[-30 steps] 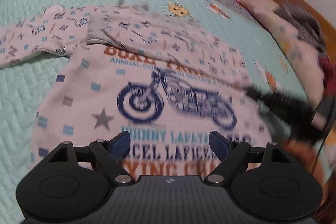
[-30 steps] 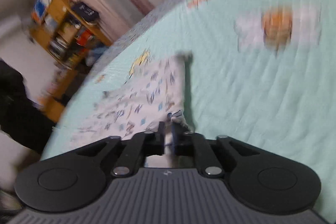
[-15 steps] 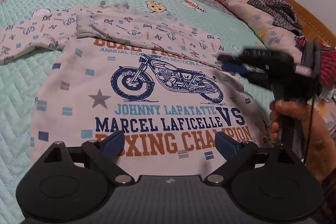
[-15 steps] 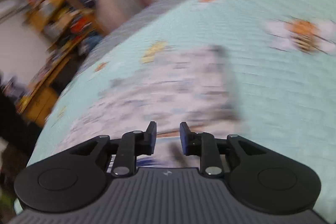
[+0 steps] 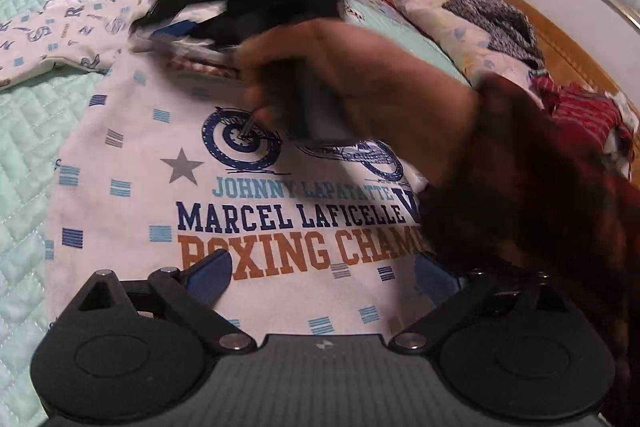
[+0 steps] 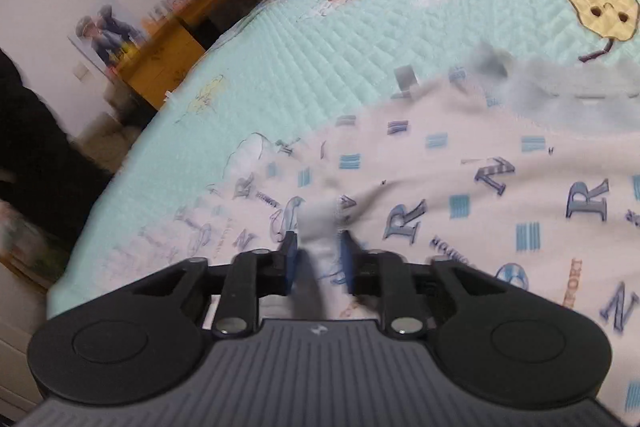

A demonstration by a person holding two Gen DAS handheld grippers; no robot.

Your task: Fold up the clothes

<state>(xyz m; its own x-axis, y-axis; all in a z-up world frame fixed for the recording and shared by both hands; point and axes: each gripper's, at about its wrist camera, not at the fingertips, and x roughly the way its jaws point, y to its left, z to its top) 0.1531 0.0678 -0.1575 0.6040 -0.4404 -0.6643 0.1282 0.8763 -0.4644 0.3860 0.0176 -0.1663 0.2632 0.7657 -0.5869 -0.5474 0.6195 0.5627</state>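
While the left tongs point(image 5: 320, 273) gape, the right tongs point(image 6: 318, 259) pinch the shirt point(image 6: 460, 187).

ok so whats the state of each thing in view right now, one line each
shirt: spread print side up on the bed, one sleeve folded across the chest
sleeve: bunched into a fold between the right tongs
left tongs: wide open, nothing between them, above the shirt's lower part
right tongs: shut on the sleeve, jaws just been closing
bedspread: lying flat under the shirt
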